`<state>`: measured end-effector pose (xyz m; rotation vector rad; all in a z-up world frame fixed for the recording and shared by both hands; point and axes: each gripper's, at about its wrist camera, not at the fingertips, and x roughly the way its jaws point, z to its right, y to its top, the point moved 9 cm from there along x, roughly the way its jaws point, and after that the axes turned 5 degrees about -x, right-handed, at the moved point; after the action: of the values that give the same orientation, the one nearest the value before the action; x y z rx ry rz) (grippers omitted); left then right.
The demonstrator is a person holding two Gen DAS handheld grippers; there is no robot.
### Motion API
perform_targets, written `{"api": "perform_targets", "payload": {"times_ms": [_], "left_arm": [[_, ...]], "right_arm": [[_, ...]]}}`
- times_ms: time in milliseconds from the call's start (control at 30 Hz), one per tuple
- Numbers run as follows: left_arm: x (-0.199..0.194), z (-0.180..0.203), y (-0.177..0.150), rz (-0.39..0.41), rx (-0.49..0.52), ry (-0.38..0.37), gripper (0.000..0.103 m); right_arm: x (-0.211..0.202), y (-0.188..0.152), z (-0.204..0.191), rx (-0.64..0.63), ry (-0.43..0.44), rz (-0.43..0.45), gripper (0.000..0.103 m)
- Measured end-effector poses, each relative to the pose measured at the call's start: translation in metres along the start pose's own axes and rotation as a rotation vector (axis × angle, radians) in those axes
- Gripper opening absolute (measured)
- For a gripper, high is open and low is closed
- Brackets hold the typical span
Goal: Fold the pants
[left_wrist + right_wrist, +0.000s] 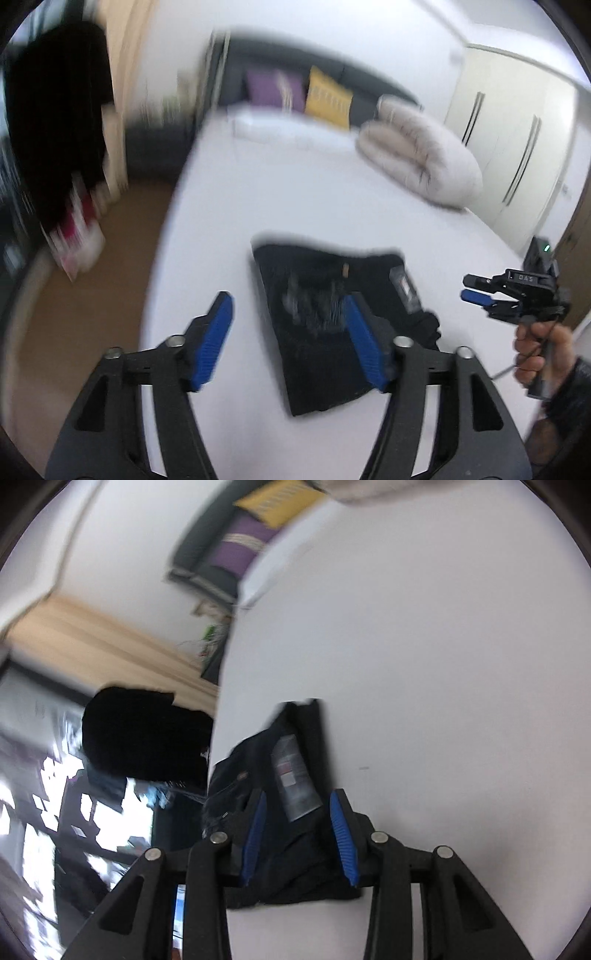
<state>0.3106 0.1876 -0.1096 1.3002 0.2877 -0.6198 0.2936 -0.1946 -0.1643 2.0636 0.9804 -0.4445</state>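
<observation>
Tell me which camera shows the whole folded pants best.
The left wrist view: the folded pants lie on the white bed with nearly their full outline visible. The right wrist view shows them closer, partly hidden by the gripper's fingers.

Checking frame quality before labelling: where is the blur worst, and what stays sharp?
Left wrist view: room edges and dark pants smeared by motion, left claw sharper. Right wrist view: left background streaked, right claw crisp, white bed washed out; both views bulge from fisheye.
</observation>
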Motion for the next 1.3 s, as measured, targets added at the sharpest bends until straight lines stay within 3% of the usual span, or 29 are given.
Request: {"api": "perform_targets", "payload": {"times_ms": [67, 100, 133, 167, 200, 233, 333, 433, 500, 667, 800, 933, 1033, 1133, 1300], "left_arm": [[-0.058, 0.024, 0.023, 0.184, 0.084, 0.08, 0.103], [-0.077, 0.033, 0.03, 0.248, 0.104, 0.102, 0.103], [-0.107, 0.046, 0.04, 0.34, 0.139, 0.134, 0.103], [-0.126, 0.053, 0.045, 0.382, 0.162, 0.153, 0.103], [-0.146, 0.062, 0.049, 0.415, 0.18, 0.175, 0.103], [-0.159, 0.071, 0.052, 0.426, 0.187, 0.178, 0.103], [-0.185, 0.083, 0.053, 0.413, 0.166, 0.187, 0.103], [-0.204, 0.091, 0.045, 0.385, 0.14, 0.196, 0.103], [-0.21, 0.098, 0.036, 0.348, 0.118, 0.223, 0.103], [-0.232, 0.102, 0.008, 0.248, 0.114, 0.282, 0.103], [-0.213, 0.101, -0.021, 0.128, 0.087, 0.298, 0.103], [-0.184, 0.091, -0.05, 0.017, 0.028, 0.326, 0.103], [-0.161, 0.084, -0.066, -0.036, 0.02, 0.354, 0.103], [-0.141, 0.081, -0.081, -0.077, 0.016, 0.356, 0.103], [-0.112, 0.07, -0.098, -0.132, -0.003, 0.359, 0.103]], "right_arm": [[-0.02, 0.001, -0.034, -0.092, -0.016, 0.057, 0.04], [-0.037, 0.001, -0.051, -0.141, -0.029, 0.099, 0.042], [-0.048, 0.002, -0.062, -0.17, -0.038, 0.129, 0.054], [-0.067, 0.005, -0.079, -0.213, -0.056, 0.186, 0.063], [-0.085, 0.007, -0.089, -0.246, -0.068, 0.237, 0.079], [-0.108, 0.009, -0.104, -0.295, -0.084, 0.311, 0.088], [-0.169, 0.013, -0.141, -0.435, -0.178, 0.505, 0.103], [-0.229, 0.011, -0.173, -0.552, -0.276, 0.681, 0.103], [-0.256, 0.012, -0.194, -0.589, -0.317, 0.746, 0.103], [-0.302, 0.002, -0.229, -0.637, -0.329, 0.805, 0.103], [-0.295, -0.008, -0.221, -0.629, -0.353, 0.728, 0.103], [-0.253, -0.031, -0.182, -0.505, -0.405, 0.503, 0.103], [-0.226, -0.05, -0.151, -0.413, -0.429, 0.393, 0.103], [-0.208, -0.065, -0.134, -0.395, -0.476, 0.338, 0.103], [-0.198, -0.073, -0.142, -0.462, -0.528, 0.325, 0.103]]}}
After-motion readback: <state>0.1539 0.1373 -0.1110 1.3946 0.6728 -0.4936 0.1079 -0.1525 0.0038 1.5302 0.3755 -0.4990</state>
